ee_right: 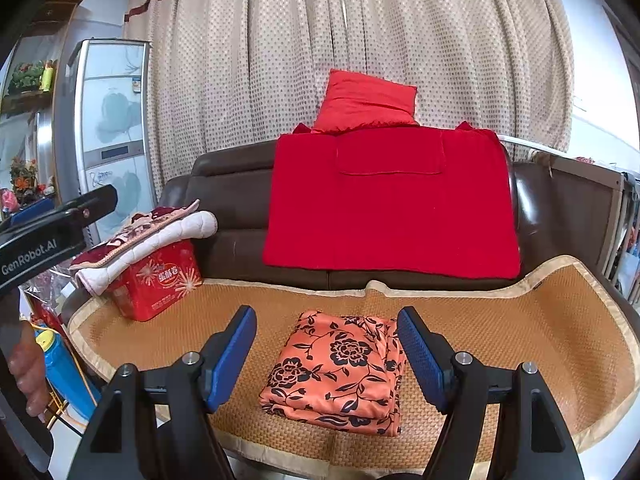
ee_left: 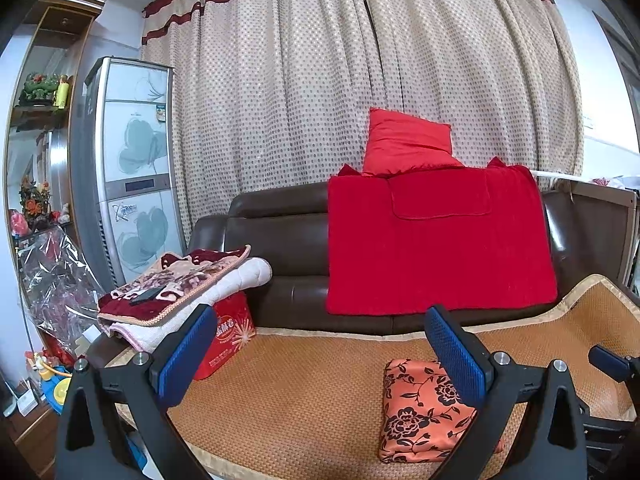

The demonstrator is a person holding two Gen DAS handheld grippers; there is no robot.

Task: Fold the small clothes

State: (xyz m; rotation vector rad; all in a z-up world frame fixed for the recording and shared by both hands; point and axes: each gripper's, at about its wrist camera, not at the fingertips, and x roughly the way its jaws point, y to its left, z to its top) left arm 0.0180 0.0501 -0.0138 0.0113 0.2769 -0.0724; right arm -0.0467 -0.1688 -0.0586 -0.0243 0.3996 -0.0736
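My right claw hangs wide above the near edge of the woven mat, gripping nothing — its blue pads stand well apart on either side of the folded orange garment. That garment, printed with black flowers, lies flat on the mat in a neat rectangular stack, its layered edges showing on the right and near sides. My left claw is also spread wide and holds nothing; in its view the same garment sits low and to the right, partly behind my right-hand pad.

Farther back a red blanket drapes over the backrest of the brown sofa, with a red cushion propped on top against the dotted curtain. At the far left of the mat stands a red box carrying folded quilts — a dark flat object lies on them, too small to make out. A tall cabinet with flower panels stands left of the sofa.
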